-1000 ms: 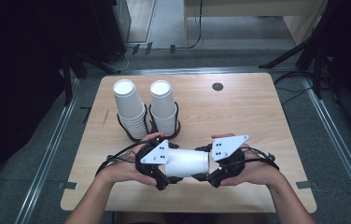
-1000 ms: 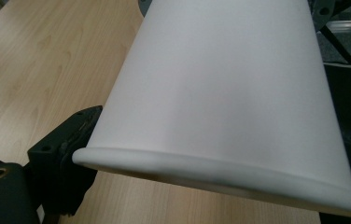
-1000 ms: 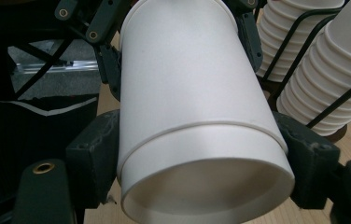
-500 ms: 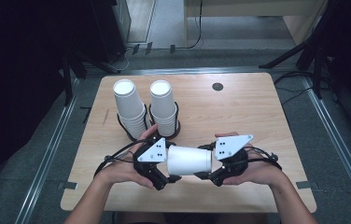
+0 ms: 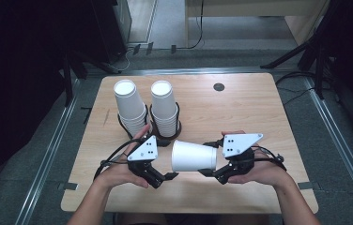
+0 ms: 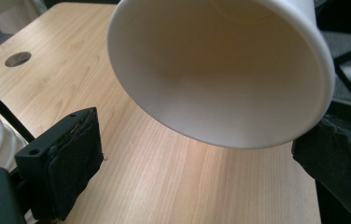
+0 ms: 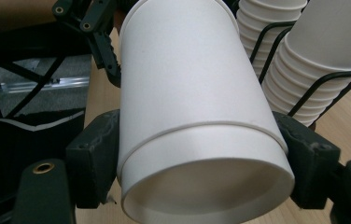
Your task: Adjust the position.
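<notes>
Reaching in from the table's near edge, both hands point their grippers toward each other. The right gripper clamps a white cup lying sideways above the near middle, its jaws pressed on the cup's two sides near the rim. The left gripper sits just beside the cup's other end, jaws spread wide, touching nothing. Two cup stacks stand in wire holders toward the far left corner.

Two cup stacks block the table's far left; its right half lies open.
</notes>
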Motion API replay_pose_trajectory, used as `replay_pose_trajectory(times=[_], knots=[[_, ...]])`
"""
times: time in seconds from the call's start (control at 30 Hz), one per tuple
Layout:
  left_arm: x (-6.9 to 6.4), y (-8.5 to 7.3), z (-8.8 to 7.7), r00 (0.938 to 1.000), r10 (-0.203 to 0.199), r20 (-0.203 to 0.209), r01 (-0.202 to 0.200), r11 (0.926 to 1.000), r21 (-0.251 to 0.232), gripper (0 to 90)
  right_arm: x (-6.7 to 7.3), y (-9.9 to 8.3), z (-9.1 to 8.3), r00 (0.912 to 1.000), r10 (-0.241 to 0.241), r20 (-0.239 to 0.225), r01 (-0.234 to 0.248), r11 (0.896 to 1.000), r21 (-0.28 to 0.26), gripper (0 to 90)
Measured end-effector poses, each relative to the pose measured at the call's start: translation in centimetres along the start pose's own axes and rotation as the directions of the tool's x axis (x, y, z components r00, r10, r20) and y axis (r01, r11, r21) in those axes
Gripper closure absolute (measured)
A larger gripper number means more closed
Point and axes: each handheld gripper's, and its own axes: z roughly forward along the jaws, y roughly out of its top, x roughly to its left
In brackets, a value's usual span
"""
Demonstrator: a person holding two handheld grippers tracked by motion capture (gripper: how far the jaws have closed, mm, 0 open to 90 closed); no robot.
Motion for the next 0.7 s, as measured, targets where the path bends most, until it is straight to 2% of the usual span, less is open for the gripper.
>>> replay_pose_trajectory(times=[0.13, 0.23, 0.47, 0.6, 0.7], knots=[[0.0, -0.7, 0.1, 0.999, -0.044, -0.001, 0.044, 0.998, -0.044, 1.4, -0.1, 0.0, -0.1, 0.9998, 0.019, 0.002, -0.019, 0.999, -0.034, 24.0], [-0.1, -1.0, 0.2, 0.9974, -0.072, 0.005, 0.073, 0.9939, -0.082, 1.4, -0.1, -0.1, 0.0, 0.9994, 0.034, 0.002, -0.033, 0.998, -0.053, 24.0], [-0.1, -1.2, 0.6, 0.9906, -0.132, 0.036, 0.136, 0.9776, -0.161, 1.4, -0.1, -0.5, 0.2, 0.9981, 0.06, -0.013, -0.061, 0.993, -0.101, 24.0], [-0.1, -1.3, 0.8, 0.9846, -0.164, 0.061, 0.173, 0.9641, -0.201, 1.4, -0.1, -0.6, 0.3, 0.9974, 0.069, -0.021, -0.071, 0.991, -0.117, 23.9], [0.1, -1.3, 0.7, 0.978, -0.189, 0.089, 0.205, 0.948, -0.243, 1.4, -0.1, -0.7, 0.4, 0.9972, 0.071, -0.025, -0.073, 0.99, -0.121, 23.9]])
